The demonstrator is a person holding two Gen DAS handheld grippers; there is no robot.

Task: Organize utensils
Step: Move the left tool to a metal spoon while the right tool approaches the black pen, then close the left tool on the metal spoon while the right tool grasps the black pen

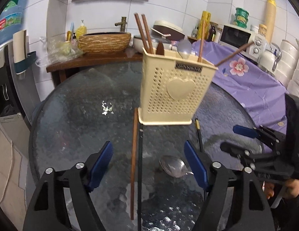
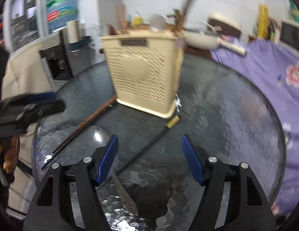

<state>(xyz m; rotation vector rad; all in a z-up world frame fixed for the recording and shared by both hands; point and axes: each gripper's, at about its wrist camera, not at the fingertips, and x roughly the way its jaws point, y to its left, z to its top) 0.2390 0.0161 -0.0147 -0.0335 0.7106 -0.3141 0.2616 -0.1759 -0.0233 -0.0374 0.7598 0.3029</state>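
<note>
Glassy round counter (image 1: 82, 115) under me, slick and hard. Nearest, my left fingers (image 1: 149, 165) stand spread and empty astride a thin stiff brown chopstick (image 1: 133, 163), a steel spoon (image 1: 173, 166) beside. My right fingers (image 2: 149, 158), spread too, straddle a black chopstick (image 2: 147, 148). Farther stands the light perforated utensil holder (image 1: 174, 90). Pinch mid-shaft; they roll.

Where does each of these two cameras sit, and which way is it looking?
Left wrist: on the left gripper, looking down over the table at the holder; the right gripper and a hand show too.
Right wrist: on the right gripper, facing the same holder; the left gripper shows.
Shared: holder, table, spoon, brown chopstick.
</note>
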